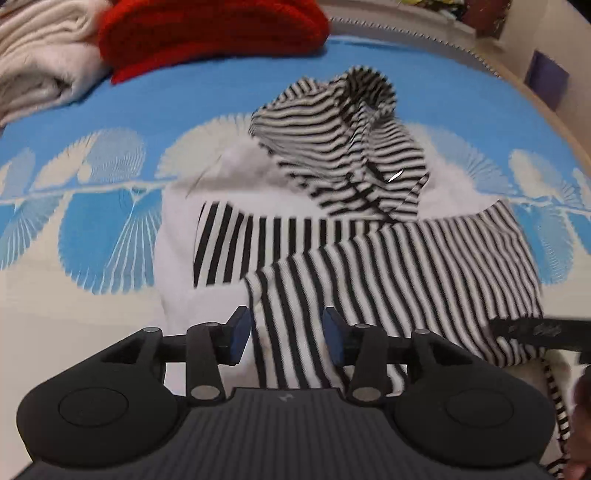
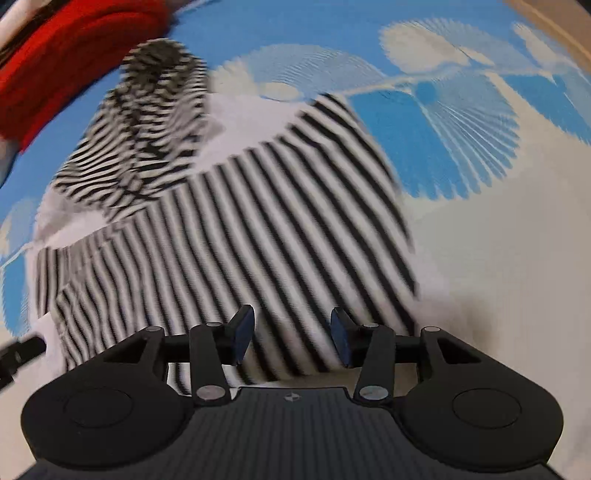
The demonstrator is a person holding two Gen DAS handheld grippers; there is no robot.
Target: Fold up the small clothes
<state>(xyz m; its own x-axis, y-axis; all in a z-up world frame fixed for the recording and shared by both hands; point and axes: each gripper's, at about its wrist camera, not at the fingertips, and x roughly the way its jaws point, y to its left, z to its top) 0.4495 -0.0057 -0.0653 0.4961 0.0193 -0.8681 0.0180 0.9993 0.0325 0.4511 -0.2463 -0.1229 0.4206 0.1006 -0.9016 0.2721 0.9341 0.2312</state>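
Both grippers tilt steeply down over the bed. The left gripper (image 1: 286, 334) has its jaws parted, nothing pinched; striped cloth lies below the gap, and its two blue pads (image 1: 241, 332) stand clear of it. The right gripper (image 2: 291, 336) is likewise parted and empty above the same cloth.

One hoodie (image 1: 369, 258) lies on the blanket (image 1: 110, 110), at 12 o'clock from both grippers: soft knit, black-and-white stripes over a plain white body, sleeves folded across the chest, hood (image 1: 351, 122) crumpled at 12 o'clock. The blanket is blue and cream with a woven fan pattern.

At 11 o'clock in the left view sit one red ribbed knit (image 1: 207, 33) and one cream folded pile (image 1: 40, 55), touching each other. The right gripper's edge shows at 3 o'clock there.
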